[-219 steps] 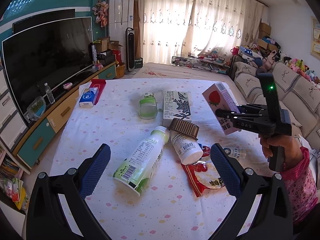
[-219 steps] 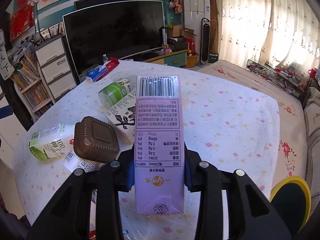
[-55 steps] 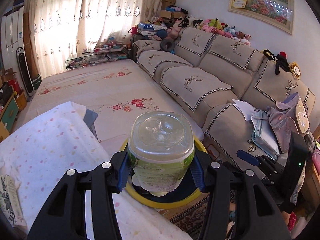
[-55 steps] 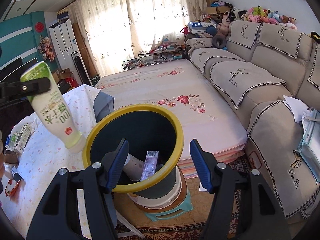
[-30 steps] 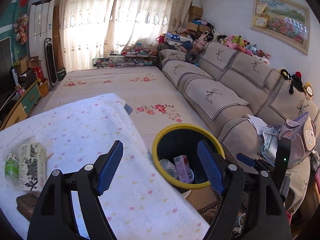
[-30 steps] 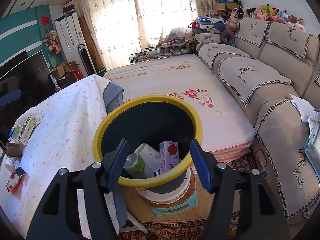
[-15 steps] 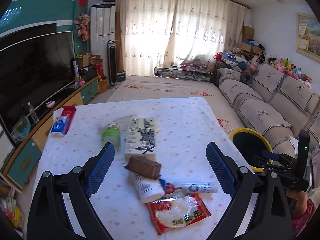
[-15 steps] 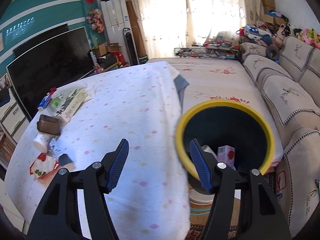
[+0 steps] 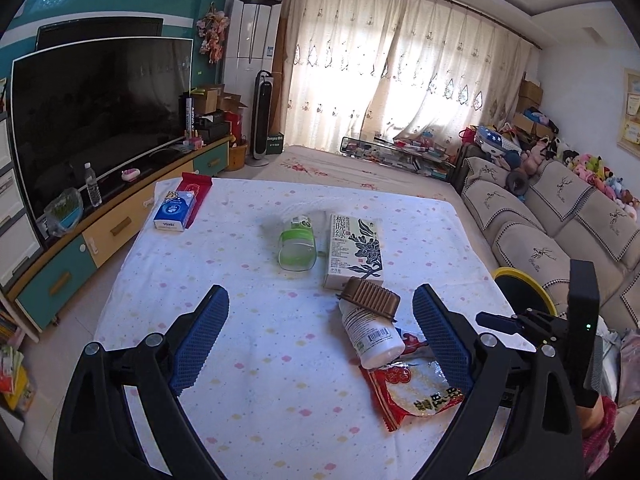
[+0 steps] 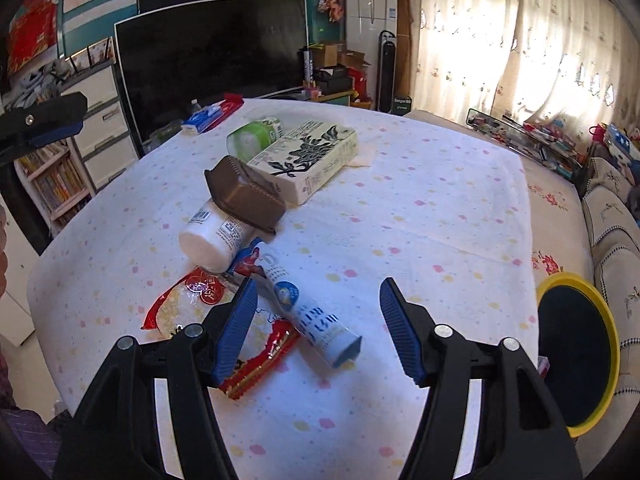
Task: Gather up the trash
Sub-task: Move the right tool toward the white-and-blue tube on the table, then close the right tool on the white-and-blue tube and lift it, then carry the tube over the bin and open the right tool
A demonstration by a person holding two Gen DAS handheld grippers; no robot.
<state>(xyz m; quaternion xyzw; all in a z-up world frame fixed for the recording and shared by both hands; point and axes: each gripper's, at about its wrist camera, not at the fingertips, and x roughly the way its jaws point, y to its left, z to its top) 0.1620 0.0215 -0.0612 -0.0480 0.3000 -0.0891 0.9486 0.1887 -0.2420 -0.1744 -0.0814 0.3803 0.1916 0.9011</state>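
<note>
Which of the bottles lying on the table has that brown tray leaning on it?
The white bottle with the barcode label; the brown tray rests across it. The green bottle lies apart, beside the carton.

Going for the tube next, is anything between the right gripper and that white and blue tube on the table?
Nothing visible: the white and blue tube lies uncovered just ahead of the open right gripper.

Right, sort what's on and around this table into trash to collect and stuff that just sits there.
For the job:
- white bottle
- brown tray
- red wrapper
- tube
- green bottle
- tea carton
- yellow bin

Probably just lying about:
- tissue pack
- television
- sofa
</note>
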